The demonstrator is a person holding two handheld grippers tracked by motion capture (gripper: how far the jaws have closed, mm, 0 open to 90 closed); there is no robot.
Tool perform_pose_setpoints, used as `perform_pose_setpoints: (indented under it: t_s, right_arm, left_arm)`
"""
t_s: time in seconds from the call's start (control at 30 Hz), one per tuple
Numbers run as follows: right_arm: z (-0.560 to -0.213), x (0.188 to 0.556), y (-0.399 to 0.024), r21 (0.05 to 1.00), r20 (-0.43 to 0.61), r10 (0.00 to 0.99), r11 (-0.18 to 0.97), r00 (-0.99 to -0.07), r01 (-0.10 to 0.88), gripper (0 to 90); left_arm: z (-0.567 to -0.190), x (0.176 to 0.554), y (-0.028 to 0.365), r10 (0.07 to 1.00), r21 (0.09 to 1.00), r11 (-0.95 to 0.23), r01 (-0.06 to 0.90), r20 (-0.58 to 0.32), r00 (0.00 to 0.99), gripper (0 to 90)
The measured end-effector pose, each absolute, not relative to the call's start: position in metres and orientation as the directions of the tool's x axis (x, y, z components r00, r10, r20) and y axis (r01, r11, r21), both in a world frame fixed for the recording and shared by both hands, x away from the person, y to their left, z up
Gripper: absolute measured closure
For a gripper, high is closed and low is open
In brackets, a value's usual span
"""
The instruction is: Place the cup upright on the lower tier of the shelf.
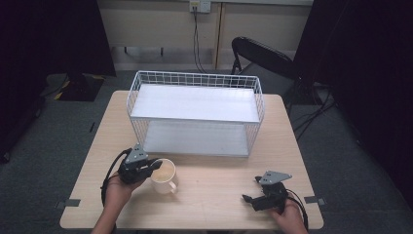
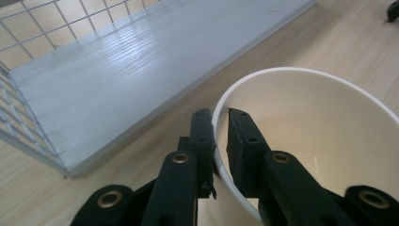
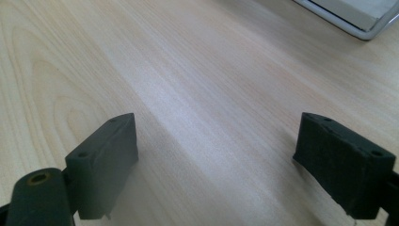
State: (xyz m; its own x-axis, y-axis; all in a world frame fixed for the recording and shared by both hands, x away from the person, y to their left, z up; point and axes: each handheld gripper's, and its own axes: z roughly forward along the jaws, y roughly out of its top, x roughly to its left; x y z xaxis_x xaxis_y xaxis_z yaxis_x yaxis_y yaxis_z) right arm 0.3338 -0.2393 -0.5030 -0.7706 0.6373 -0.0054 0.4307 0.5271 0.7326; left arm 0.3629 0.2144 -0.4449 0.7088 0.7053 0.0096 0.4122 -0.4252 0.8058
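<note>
My left gripper point(image 2: 221, 123) is pinching the rim of the cream mug point(image 1: 164, 176), one jaw outside the wall and one inside, and the mug stands on the wooden table point(image 1: 219, 195) near its left front, just in front of the white wire rack point(image 1: 195, 113). My right gripper point(image 1: 253, 192) rests low over bare tabletop at the near right, well apart from the mug, its jaws spread wide with nothing between them

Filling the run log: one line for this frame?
left gripper: shut on cream ceramic mug rim | right gripper: open, idle | white wire rack: empty
</note>
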Motion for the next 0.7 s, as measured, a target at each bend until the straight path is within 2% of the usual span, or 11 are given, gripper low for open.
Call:
perform_pose_setpoints:
  t_s: [0.3, 0.7]
  right_arm:
    - [-0.503, 0.334, -0.239, 0.733, -0.005, 0.637, 0.527, -0.771, 0.431, 12.6]
    - [-0.503, 0.334, -0.239, 0.733, -0.006, 0.637, 0.527, -0.771, 0.430, 12.7]
  left_arm:
    - [-0.442, 0.366, 0.217, 0.738, 0.808, -0.418, 0.415, 0.036, 0.674, 81.4]
    - [-0.434, 0.369, 0.216, 0.762, 0.817, -0.386, 0.428, 0.021, 0.647, 81.4]
